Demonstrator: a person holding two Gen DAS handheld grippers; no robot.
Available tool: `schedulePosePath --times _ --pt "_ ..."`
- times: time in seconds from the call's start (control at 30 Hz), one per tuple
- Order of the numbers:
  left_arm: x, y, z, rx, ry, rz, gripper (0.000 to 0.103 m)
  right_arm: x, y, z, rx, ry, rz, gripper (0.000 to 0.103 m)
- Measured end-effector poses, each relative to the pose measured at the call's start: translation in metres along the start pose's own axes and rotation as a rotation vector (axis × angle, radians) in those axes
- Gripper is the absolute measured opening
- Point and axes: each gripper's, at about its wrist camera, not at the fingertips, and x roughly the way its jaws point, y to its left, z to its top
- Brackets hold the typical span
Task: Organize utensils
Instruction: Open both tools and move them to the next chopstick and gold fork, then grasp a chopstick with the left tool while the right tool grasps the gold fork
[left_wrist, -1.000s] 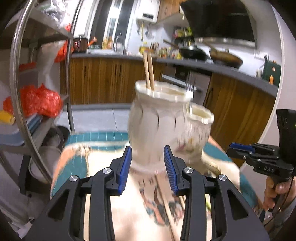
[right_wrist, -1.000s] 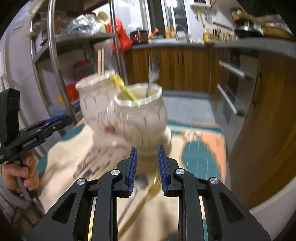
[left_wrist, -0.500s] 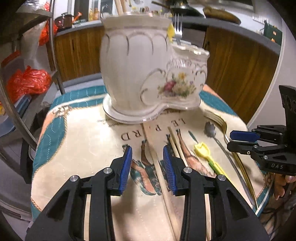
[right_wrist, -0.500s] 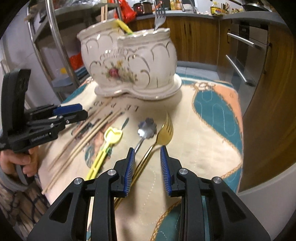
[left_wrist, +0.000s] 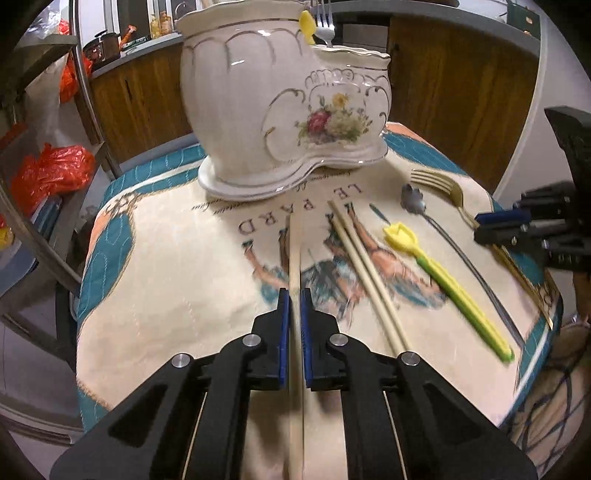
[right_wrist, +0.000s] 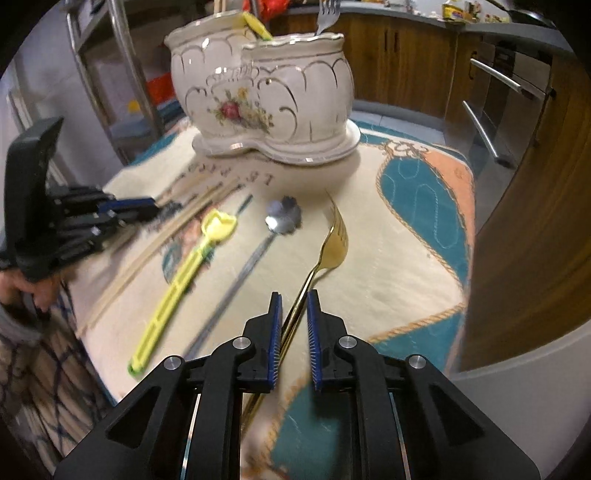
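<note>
Indoor light, dim and warm; glare spots on ceramic utensil holder (left_wrist: 288, 92); motion blur on yellow utensil (right_wrist: 177, 284) and printed cloth (left_wrist: 166, 266); strong fisheye bending, black vignette at corners; background kitchen soft

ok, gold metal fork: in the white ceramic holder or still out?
Out. The gold metal fork lies flat on the cloth, handle between the right gripper closing jaws, in front of the white ceramic holder.

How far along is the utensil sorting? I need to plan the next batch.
Partly done: the ceramic holder already holds a fork, a yellow utensil and chopsticks. In hand: the left gripper is shut on a chopstick; the right gripper is closing around the gold fork. Left: chopstick pair, yellow tool, spoon.
</note>
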Motion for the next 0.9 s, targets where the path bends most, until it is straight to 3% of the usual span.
schedulePosePath --times 0.3,0.47,0.67,0.83,0.9 --pt "-0.003 0.009 0.007 0.090 0.158 -0.024 0.007 0.012 0.005 0.030 -0.138 0.332 -0.057 0.016" --pt "0.006 0.013 0.025 0.118 0.279 -0.021 0.021 0.022 0.015 0.040 -0.146 0.435 -0.097 0.016" --pt "0.007 0.020 0.030 0.120 0.369 -0.058 0.018 0.020 0.022 0.037 -0.121 0.423 -0.124 0.012" --pt "0.000 0.026 0.024 0.108 0.352 -0.075 0.006 0.012 0.013 0.028 -0.051 0.365 -0.082 0.011" --pt "-0.004 0.033 0.018 0.060 0.321 -0.094 0.006 0.009 0.006 0.025 -0.016 0.331 -0.055 0.009"
